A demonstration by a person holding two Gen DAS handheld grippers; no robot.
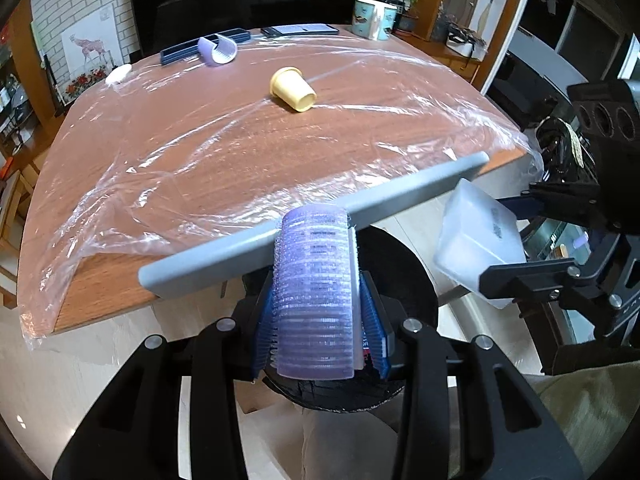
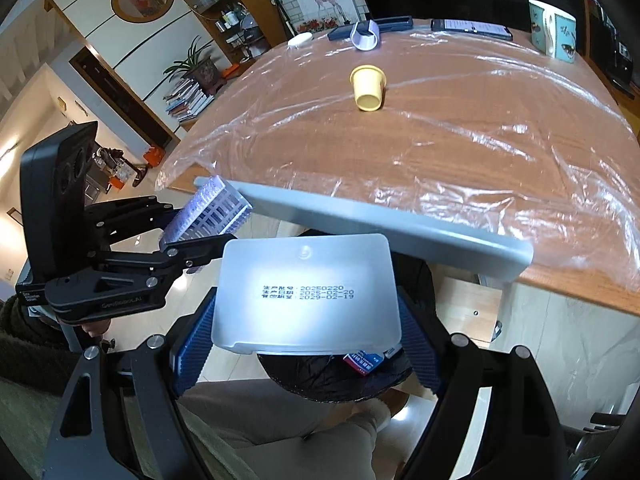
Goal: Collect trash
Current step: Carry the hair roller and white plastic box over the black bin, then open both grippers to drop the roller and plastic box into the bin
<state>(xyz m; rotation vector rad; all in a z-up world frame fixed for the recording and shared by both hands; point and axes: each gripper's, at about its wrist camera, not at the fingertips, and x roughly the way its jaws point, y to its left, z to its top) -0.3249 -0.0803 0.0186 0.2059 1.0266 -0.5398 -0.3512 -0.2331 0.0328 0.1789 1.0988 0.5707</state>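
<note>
My left gripper (image 1: 318,288) is shut on a purple hair roller (image 1: 316,248), held just off the table's near edge above a black-lined bin (image 1: 408,280). My right gripper (image 2: 308,332) is shut on a translucent white plastic box (image 2: 306,272) with a printed date, over the same bin (image 2: 320,380). A red and blue packet (image 2: 364,362) lies in the bin. On the film-covered table (image 1: 200,152), a yellow cup (image 1: 292,89) lies on its side and a second purple roller (image 1: 219,51) sits at the far edge.
A grey chair back (image 1: 400,196) crosses between the grippers and the table. At the far side stand a patterned mug (image 1: 374,18), a phone (image 1: 300,30), a dark blue tray (image 1: 180,52) and a small white object (image 1: 118,74). A person's legs show below.
</note>
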